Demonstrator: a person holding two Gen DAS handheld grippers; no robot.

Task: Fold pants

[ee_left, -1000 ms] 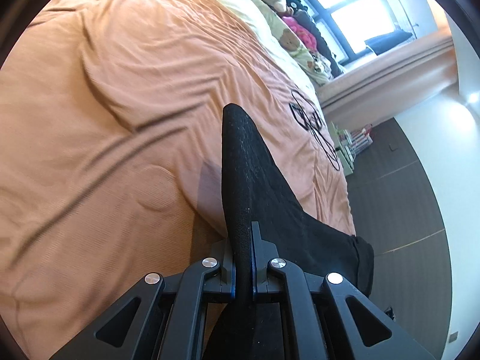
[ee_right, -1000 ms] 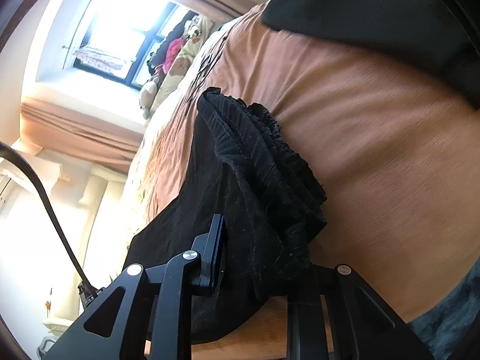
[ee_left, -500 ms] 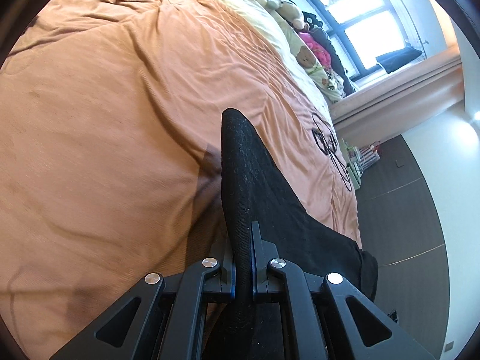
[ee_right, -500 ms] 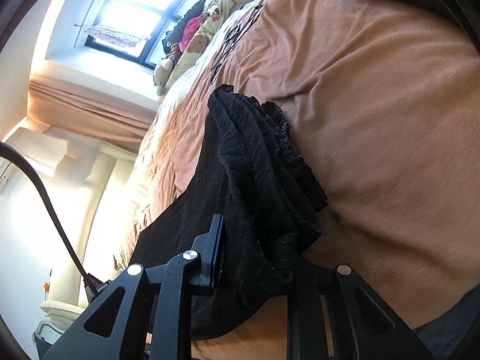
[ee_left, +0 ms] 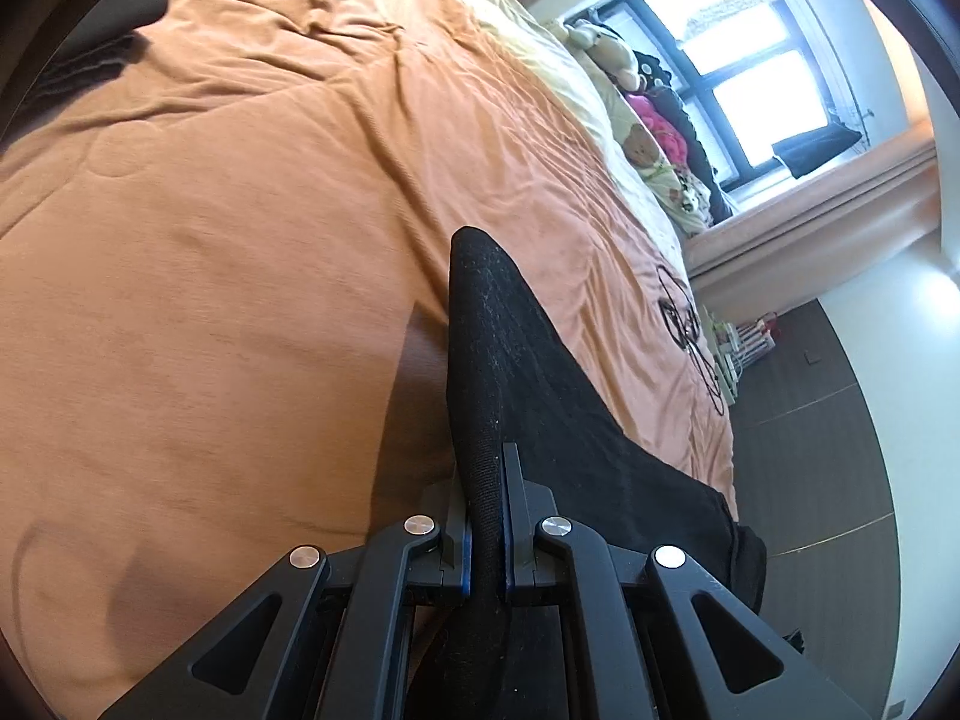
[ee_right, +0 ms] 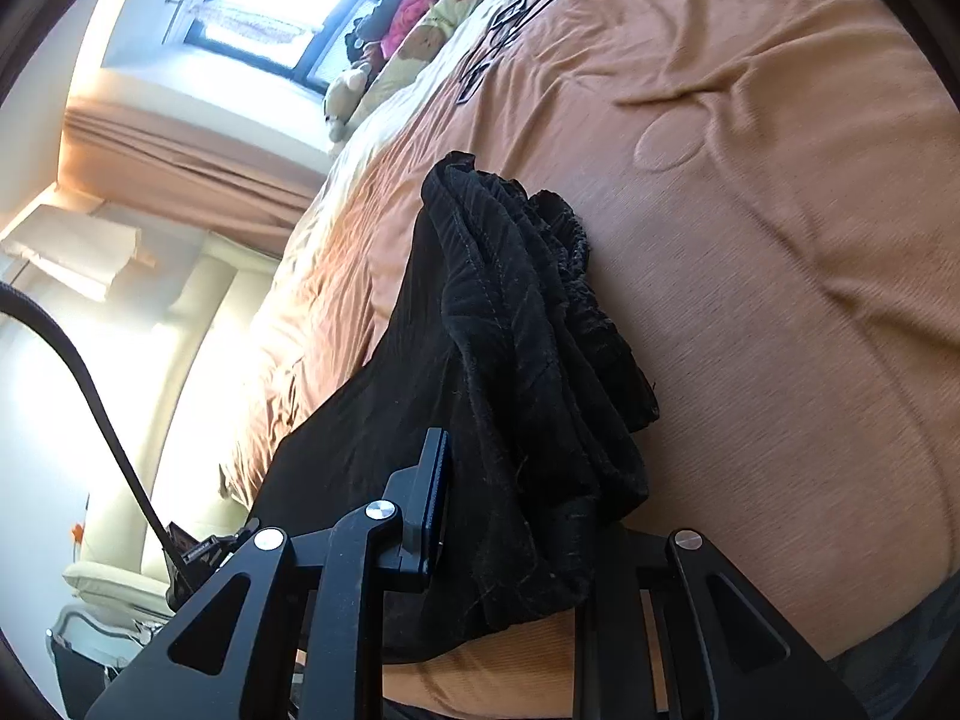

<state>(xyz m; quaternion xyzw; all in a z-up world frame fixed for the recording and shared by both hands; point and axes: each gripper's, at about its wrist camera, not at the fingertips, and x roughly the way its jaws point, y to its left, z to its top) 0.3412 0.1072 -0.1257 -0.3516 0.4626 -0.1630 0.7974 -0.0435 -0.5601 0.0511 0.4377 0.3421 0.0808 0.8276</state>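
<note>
Black pants (ee_left: 528,372) hang over an orange bedspread (ee_left: 210,252). My left gripper (ee_left: 487,516) is shut on a thin folded edge of the pants, which stands up ahead of the fingers and trails off to the right toward the bed's edge. In the right wrist view, my right gripper (ee_right: 510,510) is shut on a thick bunched wad of the black pants (ee_right: 516,324), gathered waistband fabric spilling forward over the orange bedspread (ee_right: 780,240). The right-hand finger of that gripper is mostly hidden under the cloth.
Pillows and stuffed toys (ee_left: 642,138) lie at the head of the bed under a bright window (ee_left: 732,60). Dark floor (ee_left: 810,450) lies beyond the bed's right edge. Another dark garment (ee_left: 96,42) sits on the bed at the far left. A black cable (ee_right: 90,390) hangs in the right wrist view.
Both grippers have travelled across the bed with the pants still gripped. The left view has swung so more bedspread and the window show; the dark garment at the top of the right view has slid out.
</note>
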